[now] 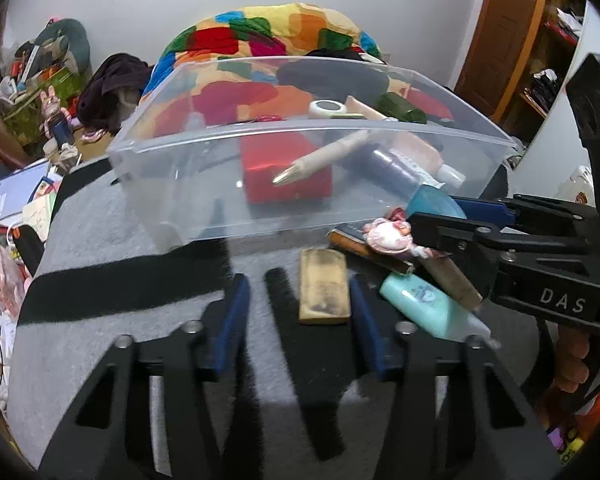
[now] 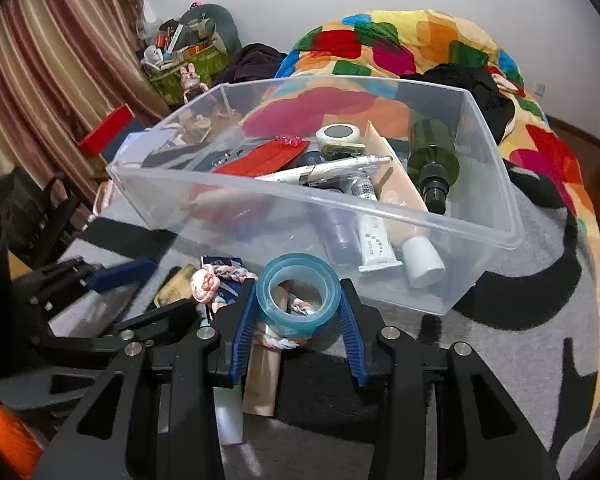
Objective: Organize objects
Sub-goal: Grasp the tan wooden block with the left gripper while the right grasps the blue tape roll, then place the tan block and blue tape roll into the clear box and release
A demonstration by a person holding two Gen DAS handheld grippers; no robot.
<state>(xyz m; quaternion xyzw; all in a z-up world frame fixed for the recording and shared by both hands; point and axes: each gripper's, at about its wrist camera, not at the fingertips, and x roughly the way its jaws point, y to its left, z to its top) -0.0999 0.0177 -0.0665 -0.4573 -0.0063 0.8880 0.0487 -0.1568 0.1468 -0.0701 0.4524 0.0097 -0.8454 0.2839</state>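
A clear plastic bin [image 1: 312, 136] [image 2: 300, 196] stands on the grey blanket and holds a red box [image 1: 284, 176], a pen, tubes, a green bottle [image 2: 432, 152] and a white tape roll. In front of it lies a gold box [image 1: 324, 288] [image 2: 176, 284] between the pads of my left gripper [image 1: 298, 284] [image 2: 144, 292]; the left pad stands clear of it. My right gripper [image 2: 298, 286] [image 1: 440, 216] is shut on a blue tape roll [image 2: 300, 268] [image 1: 432, 200], above a pink braided ornament [image 1: 388, 236], a mint tube [image 1: 420, 308] and a brown tube [image 1: 452, 276].
A bright patchwork quilt [image 2: 400, 40] is heaped behind the bin. Books, boxes and bags crowd the left side [image 1: 32, 80], by a striped curtain [image 2: 40, 80]. A wooden door [image 1: 500, 40] is at the right. The grey blanket [image 1: 100, 300] lies bare to the left of the gold box.
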